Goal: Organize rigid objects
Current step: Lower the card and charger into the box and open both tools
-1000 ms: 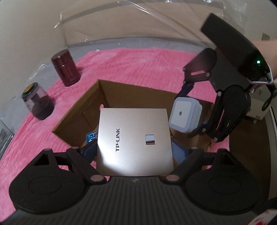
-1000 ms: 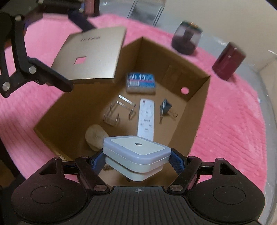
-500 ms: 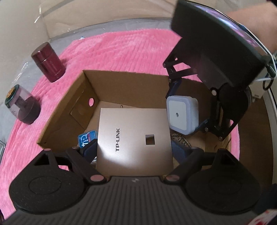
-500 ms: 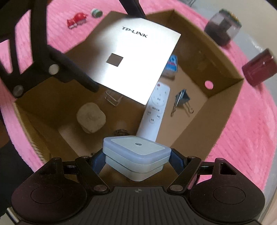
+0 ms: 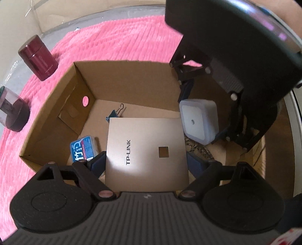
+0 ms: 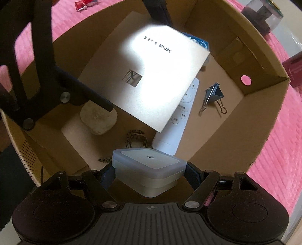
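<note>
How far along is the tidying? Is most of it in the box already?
Partly done: a white remote, binder clip and stone already lie in the cardboard box. In hand over it: the TP-LINK panel and a white square device. Left outside: two dark red jars and a small red item.

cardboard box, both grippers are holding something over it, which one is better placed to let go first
Right, probably. The right gripper holds the white cube low at the cardboard box edge with nothing under its jaws; the left gripper's TP-LINK plate hangs over the remote and binder clip.
</note>
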### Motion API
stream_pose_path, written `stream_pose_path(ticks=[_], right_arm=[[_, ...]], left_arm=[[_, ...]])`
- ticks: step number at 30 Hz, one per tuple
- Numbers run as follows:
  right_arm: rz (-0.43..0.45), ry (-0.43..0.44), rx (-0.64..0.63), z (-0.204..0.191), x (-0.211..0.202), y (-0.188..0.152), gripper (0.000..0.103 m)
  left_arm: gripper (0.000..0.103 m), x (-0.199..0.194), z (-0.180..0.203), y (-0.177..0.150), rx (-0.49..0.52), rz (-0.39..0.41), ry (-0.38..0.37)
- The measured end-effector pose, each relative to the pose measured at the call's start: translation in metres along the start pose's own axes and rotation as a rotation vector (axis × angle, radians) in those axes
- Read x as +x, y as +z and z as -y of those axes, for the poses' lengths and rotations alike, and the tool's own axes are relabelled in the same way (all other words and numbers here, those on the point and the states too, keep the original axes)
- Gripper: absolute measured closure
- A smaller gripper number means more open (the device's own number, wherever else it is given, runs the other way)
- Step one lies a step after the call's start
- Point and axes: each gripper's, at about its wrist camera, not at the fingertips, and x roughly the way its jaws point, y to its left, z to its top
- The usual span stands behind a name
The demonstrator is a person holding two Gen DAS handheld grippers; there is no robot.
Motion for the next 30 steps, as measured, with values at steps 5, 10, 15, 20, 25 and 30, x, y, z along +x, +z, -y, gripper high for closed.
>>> stream_pose_path(ticks=[5, 10, 15, 20, 25, 30], right_arm=[[-0.002, -0.012, -0.024, -0.004, 0.002, 0.002, 0.029], [-0.004, -0.02, -0.062, -0.007, 0.006, 0.004, 0.029], [-0.013, -0.04, -0.109, -0.009, 0.011, 0.005, 0.029], [-0.016, -0.048, -0.133, -0.01, 0.016, 0.005, 0.029], [-0.026, -0.059, -0.153, -0.011, 0.019, 0.005, 0.029], [-0.031, -0.056, -0.153, -0.012, 0.021, 0.005, 0.029]], left_arm=[[0.018, 0.012, 0.002, 0.0, 0.018, -0.027, 0.005], [0.018, 0.021, 0.006, 0.0, 0.046, -0.058, 0.004], [0.018, 0.03, 0.009, -0.002, 0.071, -0.086, 0.003], [0.018, 0.039, 0.007, -0.004, 0.074, -0.108, 0.007], [0.018, 0.043, 0.007, -0.002, 0.087, -0.127, 0.013], [0.017, 0.047, 0.009, 0.0, 0.113, -0.146, 0.015]])
